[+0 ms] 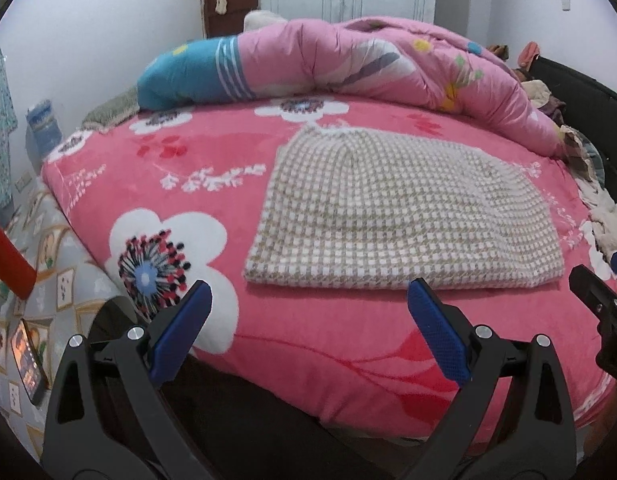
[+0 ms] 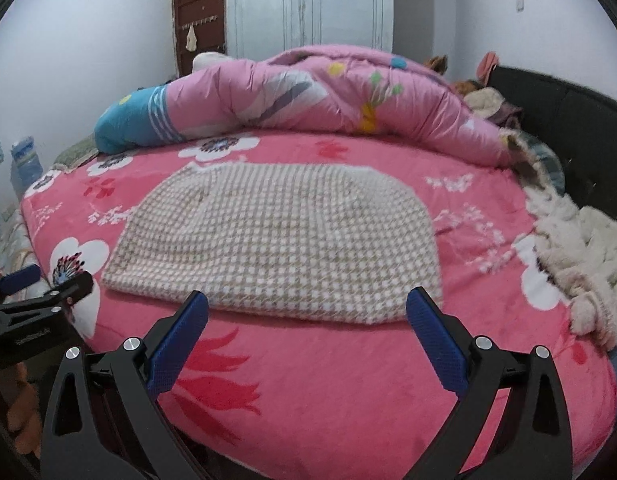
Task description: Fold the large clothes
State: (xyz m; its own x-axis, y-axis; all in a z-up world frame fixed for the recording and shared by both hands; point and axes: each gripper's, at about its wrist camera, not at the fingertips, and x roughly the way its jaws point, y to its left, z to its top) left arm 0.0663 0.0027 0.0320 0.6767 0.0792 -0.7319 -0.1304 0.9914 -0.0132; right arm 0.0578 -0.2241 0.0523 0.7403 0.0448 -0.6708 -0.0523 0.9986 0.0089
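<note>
A beige-and-white houndstooth garment (image 1: 404, 216) lies folded into a flat, roughly rectangular stack on the pink floral blanket (image 1: 156, 176) that covers the bed. Its near folded edge runs close to the blanket's front edge, and nothing rests on top of it.

The left gripper (image 1: 310, 304) hangs in the air just in front of that near edge, toward the garment's left corner, its blue-padded fingers (image 1: 436, 336) spread wide with nothing between them. The right gripper (image 2: 308, 312) hovers likewise in front of the garment's near edge, more toward its right corner, jaws released and clear of the cloth. Each claw shows at the edge of the other's view, so the two sit side by side, apart from one another.

Behind the garment, along the blanket's far side, a pink quilt (image 2: 348, 100) with a blue end is bunched into a long heap. To the garment's right, a fluffy cream throw (image 2: 580, 252) is crumpled against the dark headboard (image 2: 580, 120). Beyond the quilt stand a white wardrobe (image 2: 308, 4) and a brown door (image 2: 200, 16). Left of the blanket, down by the patterned floor, a phone (image 1: 28, 360) leans with its screen lit
</note>
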